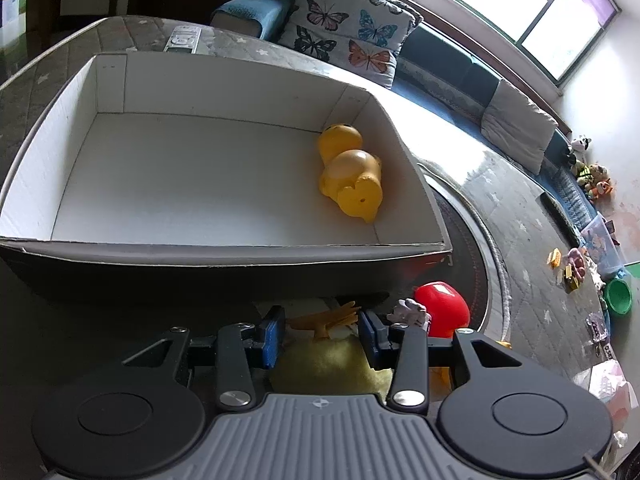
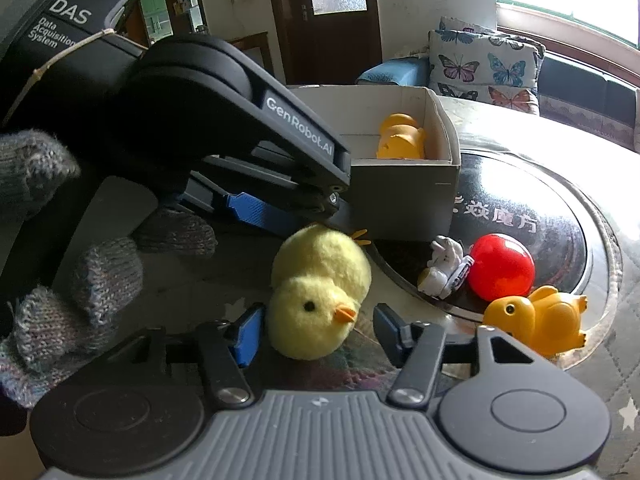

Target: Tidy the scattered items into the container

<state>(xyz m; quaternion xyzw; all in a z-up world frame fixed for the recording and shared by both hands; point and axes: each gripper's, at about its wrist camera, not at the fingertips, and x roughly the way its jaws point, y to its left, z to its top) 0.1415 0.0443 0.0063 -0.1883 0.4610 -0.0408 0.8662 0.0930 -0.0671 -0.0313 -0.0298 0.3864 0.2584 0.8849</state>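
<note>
**Mia:** Why are both tongs by the fluffy chick?

**Ben:** The left tongs sit apart around its back end. The right tongs sit apart around its head, not squeezing. I think it goes in the box next.

**Mia:** What is in there?

**Ben:** One yellow toy, by the right wall. The red ball, white figure and yellow bunny wait on the shiny bench, near a sofa and window.

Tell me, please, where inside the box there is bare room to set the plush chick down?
The box floor is bare from its left wall across the middle. Only the right side is taken, where a yellow plastic toy lies against the right wall. Outside, near the red ball and white figure, it is crowded.
</note>
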